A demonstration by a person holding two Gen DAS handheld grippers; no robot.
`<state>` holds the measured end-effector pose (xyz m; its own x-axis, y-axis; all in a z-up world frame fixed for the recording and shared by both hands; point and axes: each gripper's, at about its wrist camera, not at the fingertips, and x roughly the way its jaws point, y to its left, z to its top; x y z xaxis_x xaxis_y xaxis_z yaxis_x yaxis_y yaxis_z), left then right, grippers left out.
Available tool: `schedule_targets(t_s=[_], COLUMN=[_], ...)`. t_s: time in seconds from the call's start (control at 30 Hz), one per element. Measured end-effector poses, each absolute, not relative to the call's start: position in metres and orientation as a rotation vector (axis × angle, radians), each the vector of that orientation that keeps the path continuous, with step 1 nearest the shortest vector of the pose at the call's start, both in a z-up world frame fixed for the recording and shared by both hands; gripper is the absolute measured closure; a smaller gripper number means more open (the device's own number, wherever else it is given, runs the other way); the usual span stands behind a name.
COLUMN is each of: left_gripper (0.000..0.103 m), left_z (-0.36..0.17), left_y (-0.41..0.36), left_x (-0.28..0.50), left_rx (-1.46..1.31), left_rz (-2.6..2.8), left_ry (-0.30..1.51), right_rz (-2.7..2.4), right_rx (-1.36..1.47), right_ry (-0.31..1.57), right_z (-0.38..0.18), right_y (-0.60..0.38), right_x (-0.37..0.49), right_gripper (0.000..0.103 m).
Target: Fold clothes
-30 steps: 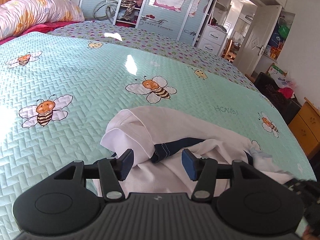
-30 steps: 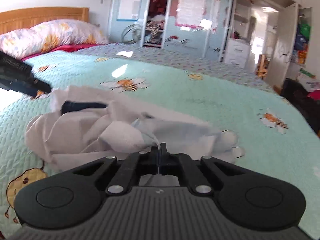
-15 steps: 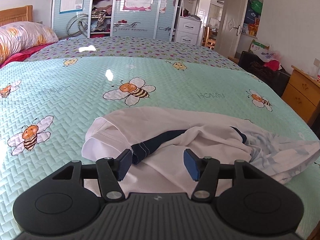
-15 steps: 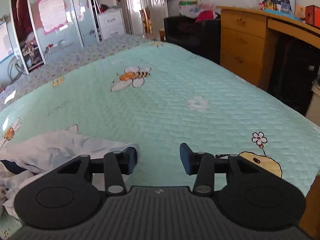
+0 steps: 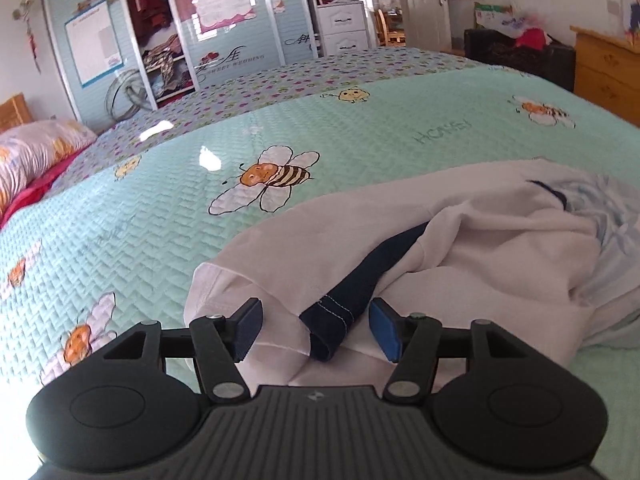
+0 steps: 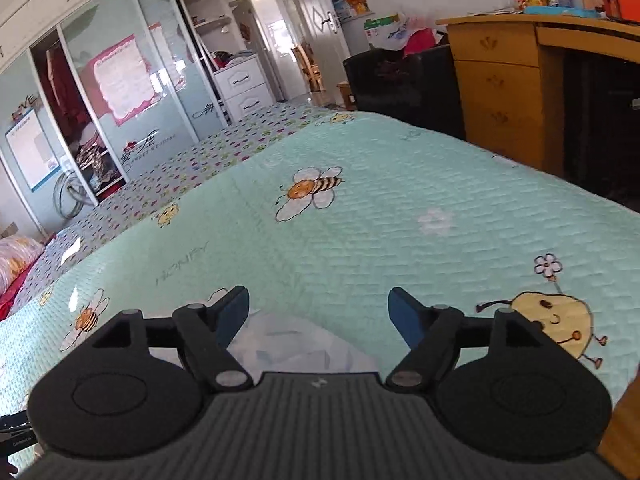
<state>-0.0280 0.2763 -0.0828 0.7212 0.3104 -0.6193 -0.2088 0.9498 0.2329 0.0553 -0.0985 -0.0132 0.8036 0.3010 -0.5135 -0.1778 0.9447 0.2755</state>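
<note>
White garment (image 5: 460, 248), navy-trimmed, is heaped near the bed (image 5: 360, 136) edge; left gripper (image 5: 316, 330) and right gripper (image 6: 318, 316) are held spread apart, unclamped.

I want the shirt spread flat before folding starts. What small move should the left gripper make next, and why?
Probably close the left gripper on the navy-trimmed sleeve end. Its jaws stand open with that cuff between them, and the white shirt lies crumpled on the bee quilt, so gripping there would let the sleeve be drawn out.
</note>
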Motion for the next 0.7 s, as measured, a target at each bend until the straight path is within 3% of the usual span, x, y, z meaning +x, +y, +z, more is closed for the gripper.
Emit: schedule_targets(t_s=[0.07,0.13,0.17,0.27,0.43,0.57,0.7], left_gripper=[0.042,0.065,0.091,0.095,0.096,0.096,0.096], left_z=[-0.088,-0.092,-0.09,-0.073,-0.001,0.045,0.069], left_y=[0.278,0.281,0.283,0.292,0.315,0.318,0.303], left_x=[-0.021,-0.014,-0.013,-0.018,-0.048,-0.071,-0.085], left_rx=[0.195,0.218,0.201,0.082,-0.188,-0.247,-0.215], left_rz=[0.277,0.257,0.255,0.255,0.29,0.285,0.247], left_ry=[0.722,0.735,0.737,0.68,0.428,0.3,0.25], right_rz=[0.247,0.236,0.252,0.357,0.584,0.677,0.797], right_rx=[0.204,0.19,0.172,0.099,-0.055,-0.284,-0.331], right_ry=[0.567,0.55,0.545,0.543,0.496,0.455,0.432], right_z=[-0.011,-0.009,-0.009,-0.017,-0.033,-0.048,-0.048], right_y=[-0.101,-0.103,-0.098,-0.068,-0.004,0.048,0.073], right_x=[0.05,0.045,0.044,0.045,0.045,0.048,0.043], right_gripper=[0.026,0.026,0.026,0.026,0.026,0.026,0.026])
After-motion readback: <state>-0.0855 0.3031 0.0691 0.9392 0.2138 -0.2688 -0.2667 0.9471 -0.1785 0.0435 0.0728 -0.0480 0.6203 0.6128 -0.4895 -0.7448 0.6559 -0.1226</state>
